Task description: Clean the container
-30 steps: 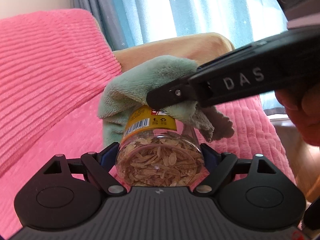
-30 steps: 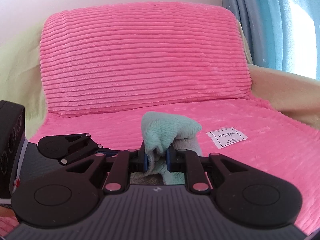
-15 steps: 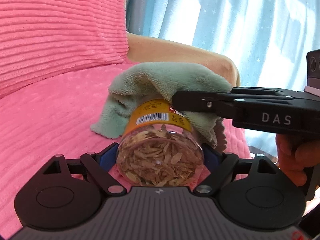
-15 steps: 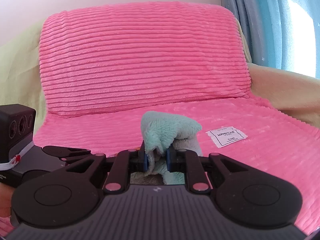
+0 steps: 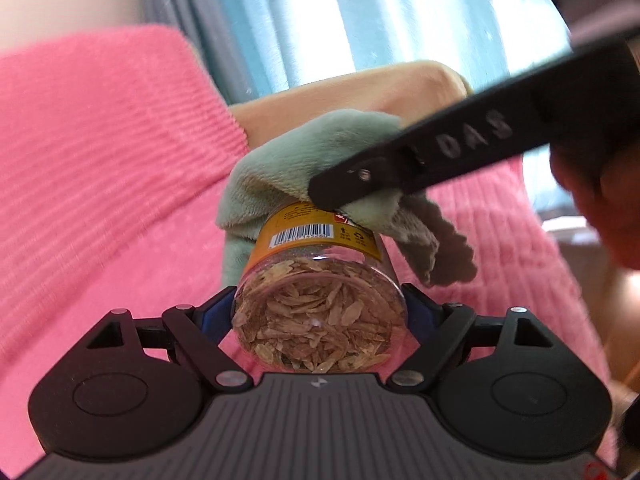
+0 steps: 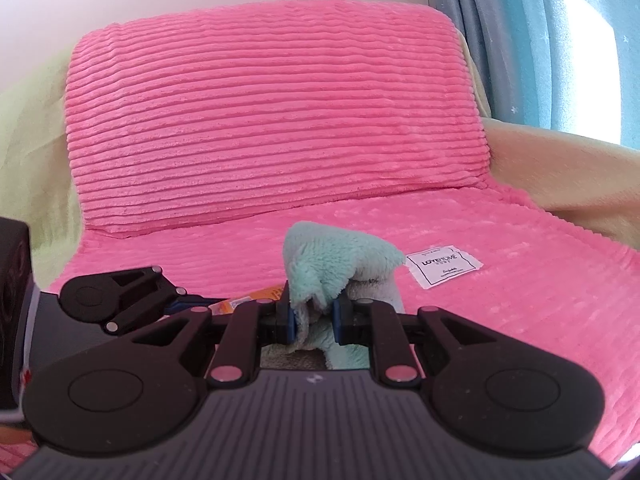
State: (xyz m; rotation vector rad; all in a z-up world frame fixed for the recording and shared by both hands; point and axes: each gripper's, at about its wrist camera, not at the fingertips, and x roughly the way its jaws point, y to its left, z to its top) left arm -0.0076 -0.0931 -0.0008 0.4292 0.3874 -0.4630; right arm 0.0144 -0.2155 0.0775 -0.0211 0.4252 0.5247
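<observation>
left gripper (image 5: 320, 316): clamped on jar base, blue pads touching both sides
jar (image 5: 320, 320): clear, on its side, base toward left camera at 6 o'clock, full of tan flakes; orange label with barcode around the far part
right gripper (image 6: 313, 317): pinched on cloth, pads pressed into the fold; in left view enters from 2 o'clock, black finger marked "das", tip on cloth at top of jar
cloth (image 5: 312, 156): mint green plush, draped over far end of jar, one corner hanging at 4 o'clock of it
hand (image 5: 600, 200): at 3 o'clock in left view, blurred
cushion (image 6: 272, 120): pink ribbed, upright behind the grippers
seat (image 6: 520, 280): pink, white tag (image 6: 444, 266) lying flat at 3 o'clock of cloth
curtain (image 6: 560, 40): blue, at 1 o'clock
jar in right view: only an orange sliver at 9 o'clock of the pads
</observation>
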